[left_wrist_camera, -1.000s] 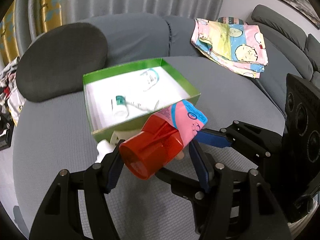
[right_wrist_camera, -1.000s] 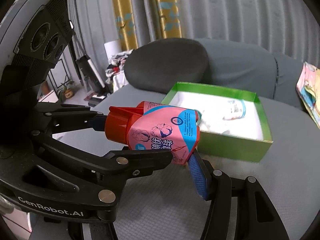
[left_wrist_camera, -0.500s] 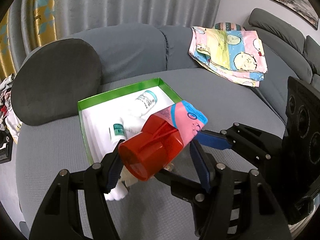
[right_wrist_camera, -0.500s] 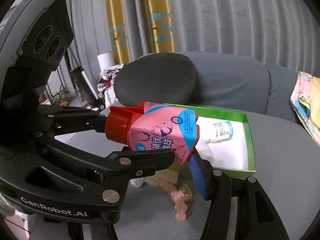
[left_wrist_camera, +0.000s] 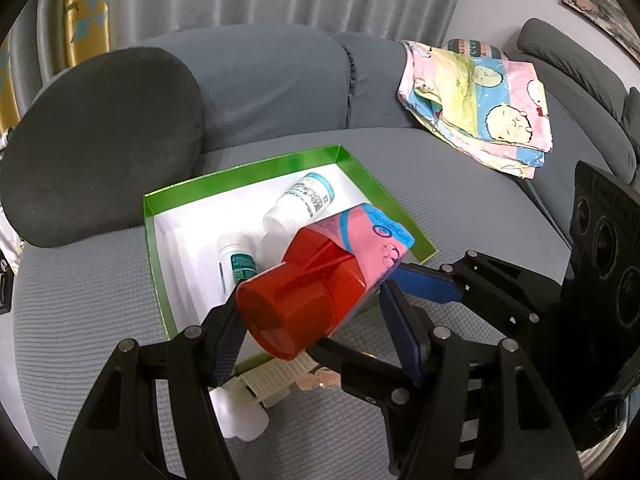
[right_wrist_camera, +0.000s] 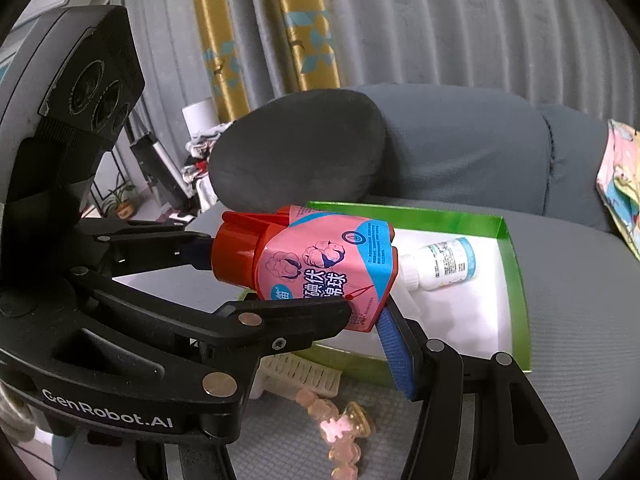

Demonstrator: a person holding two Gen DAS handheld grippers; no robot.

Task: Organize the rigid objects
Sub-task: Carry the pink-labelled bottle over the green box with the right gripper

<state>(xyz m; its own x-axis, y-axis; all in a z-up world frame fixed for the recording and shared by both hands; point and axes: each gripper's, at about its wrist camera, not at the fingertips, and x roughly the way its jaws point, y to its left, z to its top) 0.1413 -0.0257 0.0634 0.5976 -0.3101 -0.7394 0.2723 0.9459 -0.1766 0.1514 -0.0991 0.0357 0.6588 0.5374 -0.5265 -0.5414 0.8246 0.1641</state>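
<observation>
Red-capped glossy pink bottle above green box

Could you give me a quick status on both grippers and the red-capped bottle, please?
Left gripper and right gripper both shut on red-capped bottle, above green box. Two white bottles inside. Beige comb outside.

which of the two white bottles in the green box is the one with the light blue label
The bigger bottle, lying toward the box's far corner. The smaller bottle, closer to the held red-capped container, has a dark teal label.
</observation>
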